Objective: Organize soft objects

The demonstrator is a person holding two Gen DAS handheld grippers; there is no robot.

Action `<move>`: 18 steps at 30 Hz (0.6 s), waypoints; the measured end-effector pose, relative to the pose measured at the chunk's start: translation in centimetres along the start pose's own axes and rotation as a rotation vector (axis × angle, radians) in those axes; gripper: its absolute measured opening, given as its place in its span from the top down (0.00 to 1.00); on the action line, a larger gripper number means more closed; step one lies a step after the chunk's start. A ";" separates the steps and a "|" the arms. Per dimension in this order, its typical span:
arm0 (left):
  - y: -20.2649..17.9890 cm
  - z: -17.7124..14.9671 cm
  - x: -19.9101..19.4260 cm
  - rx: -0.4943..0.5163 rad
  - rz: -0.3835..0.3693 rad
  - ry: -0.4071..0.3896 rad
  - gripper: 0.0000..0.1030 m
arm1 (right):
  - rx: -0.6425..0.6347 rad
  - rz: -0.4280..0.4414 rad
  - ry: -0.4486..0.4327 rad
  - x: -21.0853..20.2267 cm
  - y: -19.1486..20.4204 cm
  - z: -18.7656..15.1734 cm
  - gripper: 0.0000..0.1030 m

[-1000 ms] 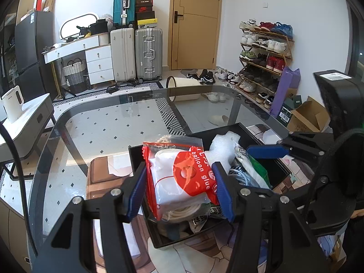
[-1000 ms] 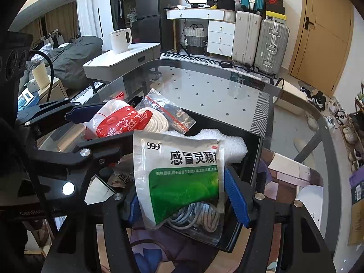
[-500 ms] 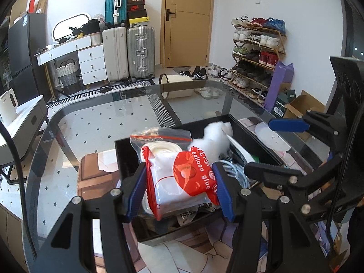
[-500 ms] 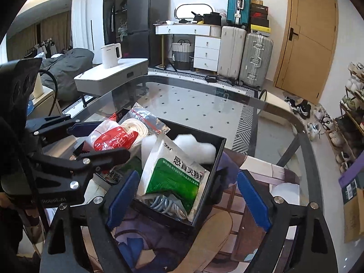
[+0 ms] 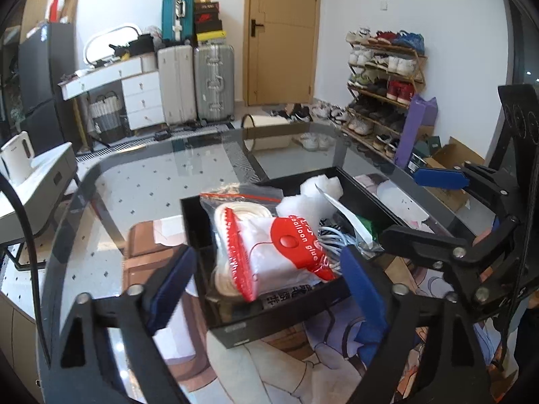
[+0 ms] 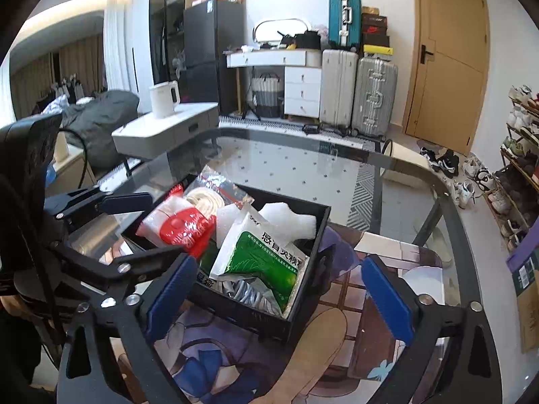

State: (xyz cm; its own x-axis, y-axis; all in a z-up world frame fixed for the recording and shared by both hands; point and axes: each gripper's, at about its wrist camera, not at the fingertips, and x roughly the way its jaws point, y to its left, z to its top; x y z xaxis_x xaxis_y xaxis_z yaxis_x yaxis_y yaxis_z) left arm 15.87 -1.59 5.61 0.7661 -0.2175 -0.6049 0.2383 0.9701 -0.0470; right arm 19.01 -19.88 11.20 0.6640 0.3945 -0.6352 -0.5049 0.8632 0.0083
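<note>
Left wrist view: we count one black bin (image 5: 235, 323) on the glass table (image 5: 151, 181), holding five soft things: one red-and-white balloon-glue packet (image 5: 279, 252), one zip bag of white cord (image 5: 242, 205), one white foam lump (image 5: 320, 192), one green-and-white sachet (image 6: 262, 262) and one coil of pale cable (image 6: 246, 294). Our left gripper (image 5: 262, 286) stands with its two blue pads apart on either side of the glue packet, touching nothing we can see. Our right gripper (image 6: 279, 296) is likewise spread wide, empty, flanking the bin's near wall. One illustrated mat (image 6: 235, 363) lies under the bin.
</note>
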 end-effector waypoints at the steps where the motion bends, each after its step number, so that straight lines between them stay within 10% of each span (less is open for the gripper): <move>1: 0.2 -0.2 -0.4 -0.007 0.009 -0.006 0.05 | 0.009 0.004 -0.011 -0.3 0.0 -0.2 0.01; 18: 1.1 -3.6 -4.6 -0.059 0.066 -0.099 0.00 | 0.064 0.005 -0.137 -4.3 1.4 -3.6 0.01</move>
State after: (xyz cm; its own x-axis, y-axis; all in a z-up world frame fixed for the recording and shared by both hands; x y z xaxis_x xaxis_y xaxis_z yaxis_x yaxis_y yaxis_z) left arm 10.44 0.87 5.53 0.8350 -0.1600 -0.5265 0.1524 0.9866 -0.0582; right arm 13.45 -21.48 11.14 0.7329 0.4345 -0.5235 -0.4750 0.8777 0.0635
